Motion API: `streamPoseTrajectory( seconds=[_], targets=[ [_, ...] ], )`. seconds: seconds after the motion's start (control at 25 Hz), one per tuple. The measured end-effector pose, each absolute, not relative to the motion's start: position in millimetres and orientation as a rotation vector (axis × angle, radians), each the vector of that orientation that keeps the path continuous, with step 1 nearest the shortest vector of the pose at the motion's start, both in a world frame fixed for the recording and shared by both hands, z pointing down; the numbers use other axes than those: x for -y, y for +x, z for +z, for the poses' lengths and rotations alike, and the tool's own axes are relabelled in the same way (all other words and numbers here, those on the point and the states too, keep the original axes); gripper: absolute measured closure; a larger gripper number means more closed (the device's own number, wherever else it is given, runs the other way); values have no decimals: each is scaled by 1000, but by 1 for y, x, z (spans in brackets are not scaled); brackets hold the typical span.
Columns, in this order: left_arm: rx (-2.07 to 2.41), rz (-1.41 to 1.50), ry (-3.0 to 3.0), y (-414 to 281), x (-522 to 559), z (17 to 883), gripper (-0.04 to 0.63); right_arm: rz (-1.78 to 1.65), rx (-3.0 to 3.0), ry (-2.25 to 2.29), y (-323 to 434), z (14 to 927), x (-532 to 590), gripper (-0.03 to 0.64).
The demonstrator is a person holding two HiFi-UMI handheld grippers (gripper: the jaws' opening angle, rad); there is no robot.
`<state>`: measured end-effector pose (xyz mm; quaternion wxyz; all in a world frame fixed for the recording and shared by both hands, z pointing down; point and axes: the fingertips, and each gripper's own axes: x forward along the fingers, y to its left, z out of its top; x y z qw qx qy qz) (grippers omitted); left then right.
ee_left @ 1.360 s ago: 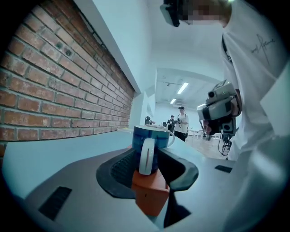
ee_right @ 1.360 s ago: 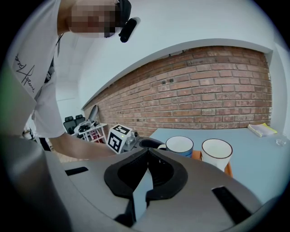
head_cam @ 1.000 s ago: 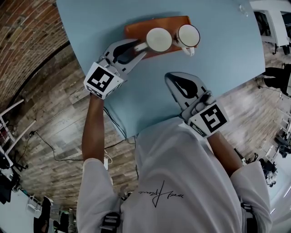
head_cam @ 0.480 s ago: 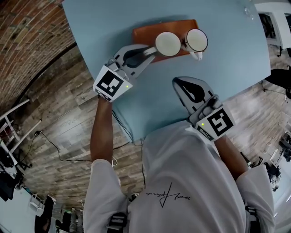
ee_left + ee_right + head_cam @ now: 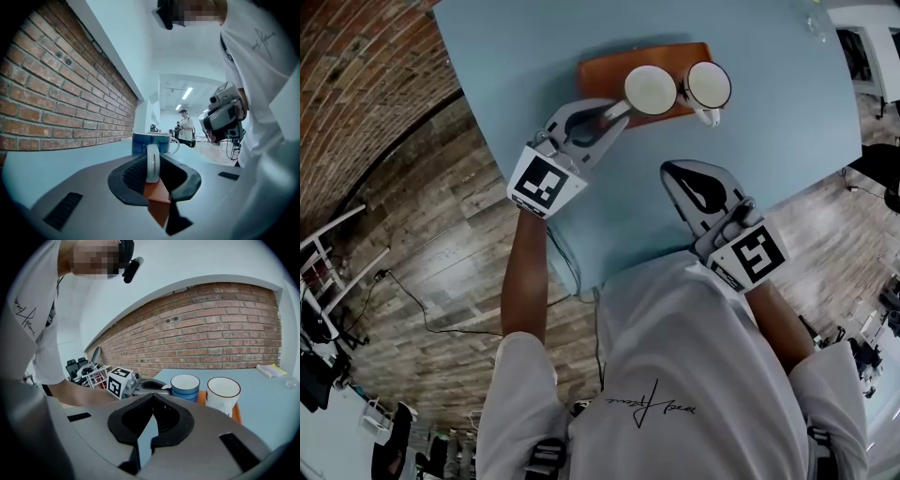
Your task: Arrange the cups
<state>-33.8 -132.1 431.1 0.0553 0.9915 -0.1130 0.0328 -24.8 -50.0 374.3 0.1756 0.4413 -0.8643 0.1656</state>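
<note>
Two cups stand side by side on an orange tray [image 5: 598,70] on the light blue table [image 5: 534,56]: a blue cup [image 5: 650,89] with a white inside, and a white cup [image 5: 709,84] to its right. My left gripper [image 5: 617,111] reaches level to the blue cup, and its jaws have just been closing. The cup's white handle [image 5: 153,163] sits pinched between the pads. My right gripper [image 5: 675,172] rests shut and empty over the table, nearer me than the tray. In the right gripper view, both the blue cup [image 5: 185,387] and the white cup [image 5: 222,394] are ahead.
A brick wall runs along the table's left side, above a wooden floor. The table's near edge lies just under my right hand. A yellow pad [image 5: 268,370] lies far back on the table. People stand far off in the room [image 5: 186,125].
The left gripper's jaws have narrowed from wide open onto the blue cup's handle. The right gripper has kept still.
</note>
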Motion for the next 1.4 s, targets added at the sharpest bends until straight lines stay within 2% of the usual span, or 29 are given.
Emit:
streamPoseTrajectory(
  seconds=[1.4],
  targets=[
    [766, 56, 2838, -40, 116, 404, 538, 443, 2545, 1257, 3, 357, 38, 595]
  ],
)
